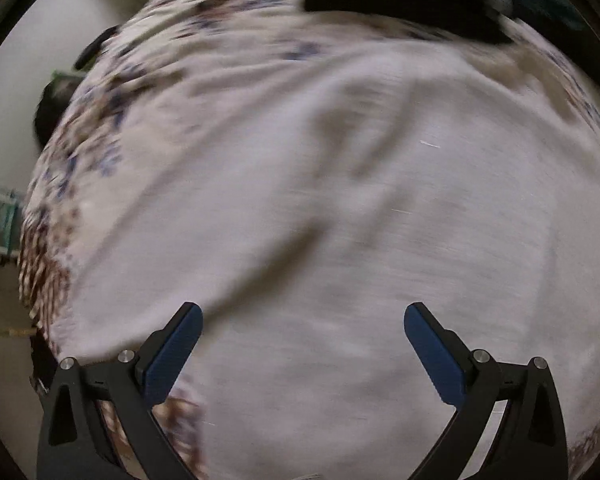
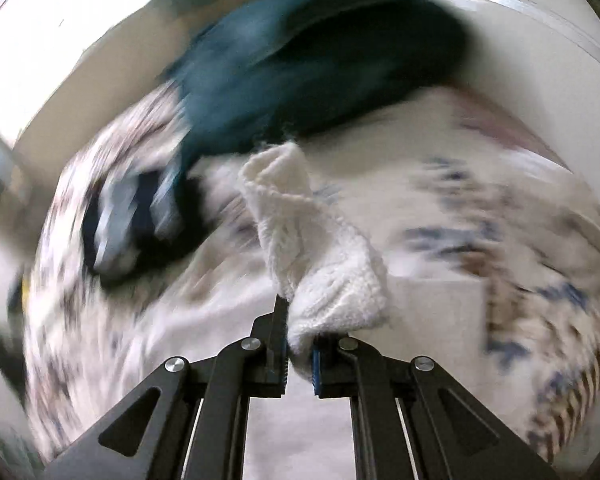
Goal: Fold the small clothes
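Across both wrist views, a pale bedsheet (image 1: 340, 208) with a blue-and-brown floral border is covering the surface, with off-white floor or wall showing at nine o'clock in the left view. The left gripper (image 1: 303, 316) is hanging spread and empty over the plain middle of the sheet. The right gripper (image 2: 300, 354) is pinching a white knitted garment (image 2: 312, 248), which is stretching toward twelve o'clock, where a teal garment (image 2: 300, 76) is lying; a dark striped piece (image 2: 128, 220) is lying at nine o'clock.

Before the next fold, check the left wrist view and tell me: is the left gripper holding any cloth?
No. The left gripper is wide open over the pale sheet, with nothing between its fingers.
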`<action>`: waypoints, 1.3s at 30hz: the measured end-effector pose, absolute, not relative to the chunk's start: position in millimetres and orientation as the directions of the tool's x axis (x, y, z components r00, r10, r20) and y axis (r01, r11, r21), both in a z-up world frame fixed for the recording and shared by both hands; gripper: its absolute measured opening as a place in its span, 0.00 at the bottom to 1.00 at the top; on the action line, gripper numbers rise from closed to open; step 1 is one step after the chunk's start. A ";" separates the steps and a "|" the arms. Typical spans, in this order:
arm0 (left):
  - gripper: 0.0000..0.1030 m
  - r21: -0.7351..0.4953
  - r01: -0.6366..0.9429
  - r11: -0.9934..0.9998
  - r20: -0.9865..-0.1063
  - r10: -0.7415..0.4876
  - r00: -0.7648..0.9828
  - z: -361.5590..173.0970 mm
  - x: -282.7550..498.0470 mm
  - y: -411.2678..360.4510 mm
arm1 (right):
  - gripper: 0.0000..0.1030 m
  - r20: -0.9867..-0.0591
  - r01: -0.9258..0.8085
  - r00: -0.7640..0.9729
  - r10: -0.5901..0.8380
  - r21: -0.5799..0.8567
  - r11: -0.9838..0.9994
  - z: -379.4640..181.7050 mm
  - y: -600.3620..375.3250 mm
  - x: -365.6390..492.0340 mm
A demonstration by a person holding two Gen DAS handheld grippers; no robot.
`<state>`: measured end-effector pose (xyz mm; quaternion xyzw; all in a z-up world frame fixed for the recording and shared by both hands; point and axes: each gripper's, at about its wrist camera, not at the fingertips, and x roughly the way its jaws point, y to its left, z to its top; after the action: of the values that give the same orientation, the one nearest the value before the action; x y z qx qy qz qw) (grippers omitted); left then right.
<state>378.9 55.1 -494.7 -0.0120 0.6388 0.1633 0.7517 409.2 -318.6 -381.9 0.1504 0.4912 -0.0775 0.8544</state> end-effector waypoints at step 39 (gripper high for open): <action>0.12 -0.217 -0.970 0.109 -0.976 -0.001 0.218 -555.1 161.0 414.3 | 0.64 -0.958 0.069 0.158 -0.241 -0.233 0.970 -522.6 -122.9 331.0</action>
<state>161.0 414.3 -555.1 -0.5211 0.4657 0.4172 0.5809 331.0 -122.9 -522.6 -0.0673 0.6407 -0.1022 0.7579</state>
